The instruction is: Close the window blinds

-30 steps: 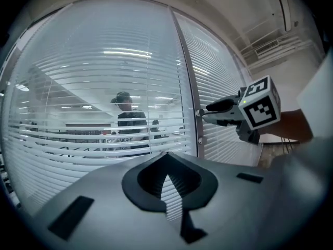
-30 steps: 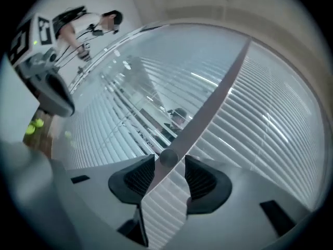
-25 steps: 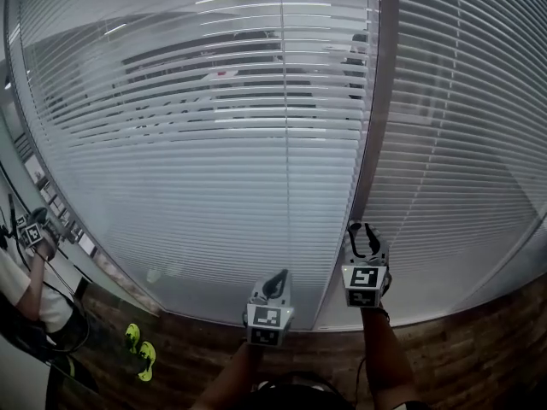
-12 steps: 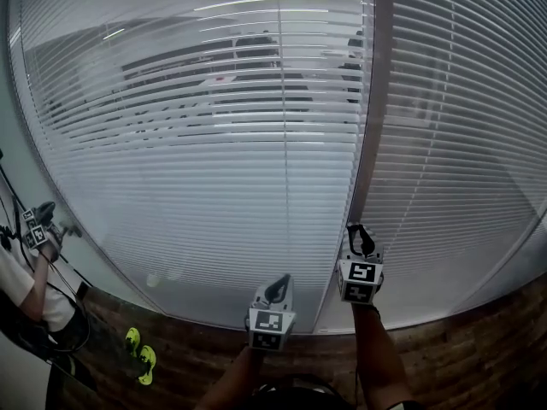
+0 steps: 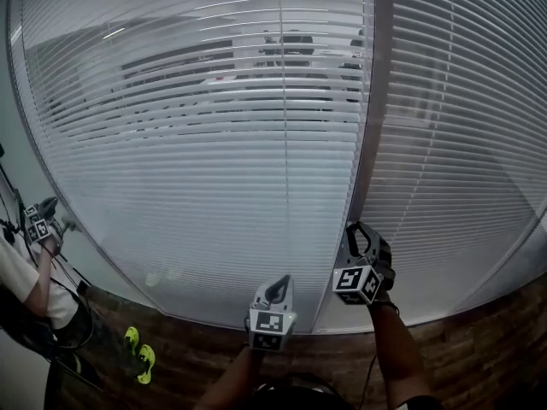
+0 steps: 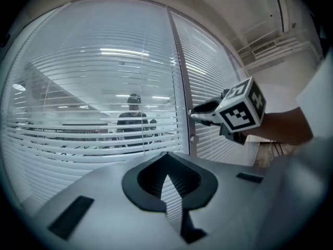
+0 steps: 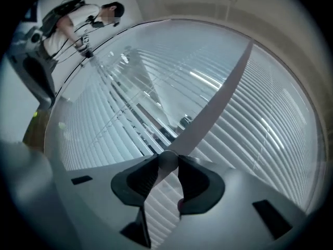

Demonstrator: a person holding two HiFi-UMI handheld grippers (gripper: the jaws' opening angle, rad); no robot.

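Slatted white blinds [image 5: 197,143] hang behind the glass, partly tilted, so a room shows through them. A grey mullion [image 5: 376,101] splits the left pane from the right pane's blinds [image 5: 461,143]. My right gripper [image 5: 357,231] reaches the mullion low down, rolled to one side. In the right gripper view its pads press on a small round grey knob [image 7: 167,160]. My left gripper [image 5: 276,287] hangs just left of it, in front of the glass, tips together and empty [image 6: 166,158]. The left gripper view shows the right gripper [image 6: 193,113] at the mullion, with another small knob [image 6: 193,138] just below.
A person [image 5: 26,272] stands at the far left, also holding grippers, and shows in the right gripper view [image 7: 78,20]. Yellow shoes [image 5: 141,348] lie on the wooden floor [image 5: 479,357] below the window. A low sill runs under the glass.
The right gripper's jaws have closed in at the mullion, and the gripper has rolled sideways, its cube now tilted. The left gripper has stayed put.
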